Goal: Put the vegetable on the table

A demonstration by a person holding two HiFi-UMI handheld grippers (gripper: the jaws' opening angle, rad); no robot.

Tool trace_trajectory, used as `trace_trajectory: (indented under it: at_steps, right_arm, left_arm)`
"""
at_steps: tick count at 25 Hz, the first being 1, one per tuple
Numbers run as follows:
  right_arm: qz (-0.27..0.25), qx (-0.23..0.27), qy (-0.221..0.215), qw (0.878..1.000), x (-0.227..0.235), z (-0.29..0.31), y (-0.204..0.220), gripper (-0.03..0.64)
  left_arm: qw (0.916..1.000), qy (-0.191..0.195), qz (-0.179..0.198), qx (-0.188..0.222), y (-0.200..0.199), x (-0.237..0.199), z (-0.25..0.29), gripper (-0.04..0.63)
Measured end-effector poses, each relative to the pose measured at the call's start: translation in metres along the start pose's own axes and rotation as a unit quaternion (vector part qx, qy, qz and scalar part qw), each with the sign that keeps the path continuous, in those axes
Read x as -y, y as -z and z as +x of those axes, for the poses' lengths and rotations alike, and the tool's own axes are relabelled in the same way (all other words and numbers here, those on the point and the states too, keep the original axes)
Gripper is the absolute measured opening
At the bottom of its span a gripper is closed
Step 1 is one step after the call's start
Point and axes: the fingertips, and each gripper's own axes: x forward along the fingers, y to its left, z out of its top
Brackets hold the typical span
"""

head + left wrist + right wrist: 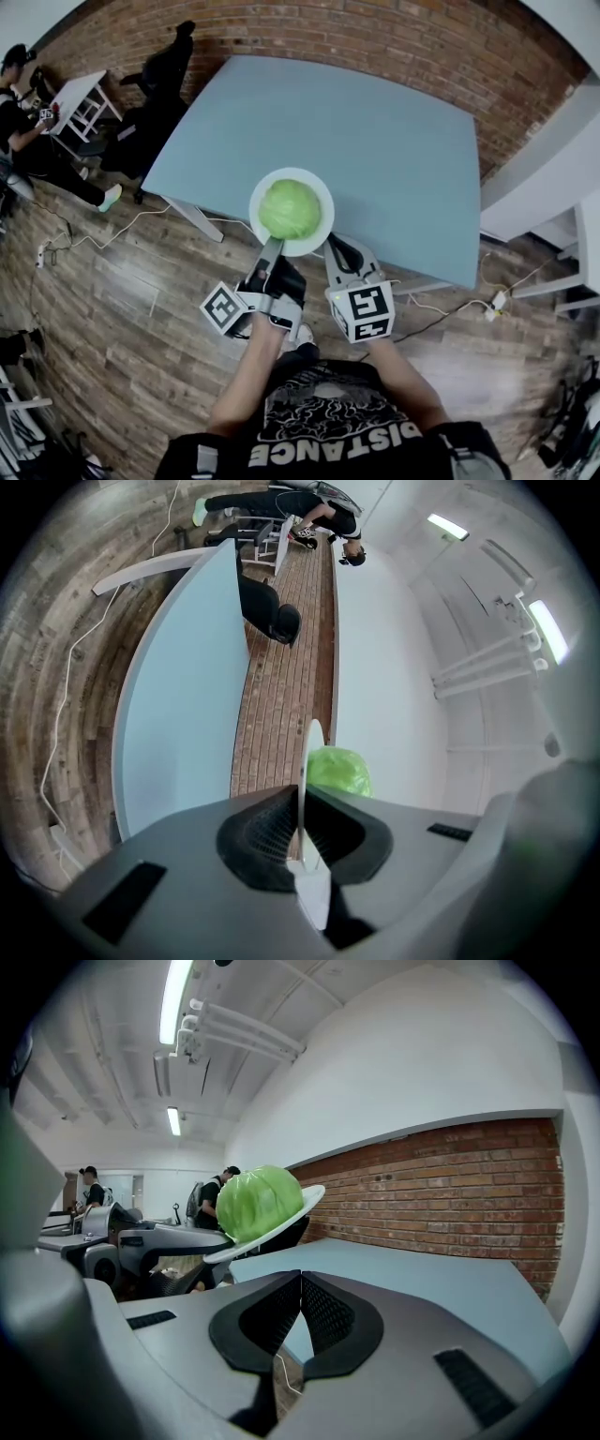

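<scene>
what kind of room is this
Likely an office or lab-style workroom: a brick wall, a large table on a wood floor, an office chair, and ceiling strip lights.

Green vegetable (290, 208), white plate (323, 192), blue-grey table (375, 159) — wall (375, 37) seemingly red brick

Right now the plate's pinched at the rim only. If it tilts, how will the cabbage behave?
The cabbage is round and sits loose on the shallow plate, so it will probably roll off with a small tilt. It looks dense, likely heavy for its size, which may lever the plate down in the left gripper.
</scene>
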Motion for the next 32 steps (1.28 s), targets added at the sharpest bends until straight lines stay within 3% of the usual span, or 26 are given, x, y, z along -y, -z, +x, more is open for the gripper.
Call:
trace_trajectory:
  at_steps: [8,15,32]
  right_arm:
    - [0.011,0.004,0.024,1.0,-0.003,0.031,-0.006,0.009]
    - [0.007,0.012,0.042,0.999,0.012,0.036,-0.008,0.009]
    - [0.011,0.005,0.025,1.0,0.066,0.083,-0.007,0.009]
  left_arm:
    - [0.9997,-0.007,0.003,-0.021,-0.032,-0.003,0.016,0.014]
    - [0.9995,-0.009,-0.003,-0.03,-0.037,-0.009,0.029,0.014]
    - [0.9997,-0.012,-0.007,-0.019,-0.04,-0.031,0.087,0.015]
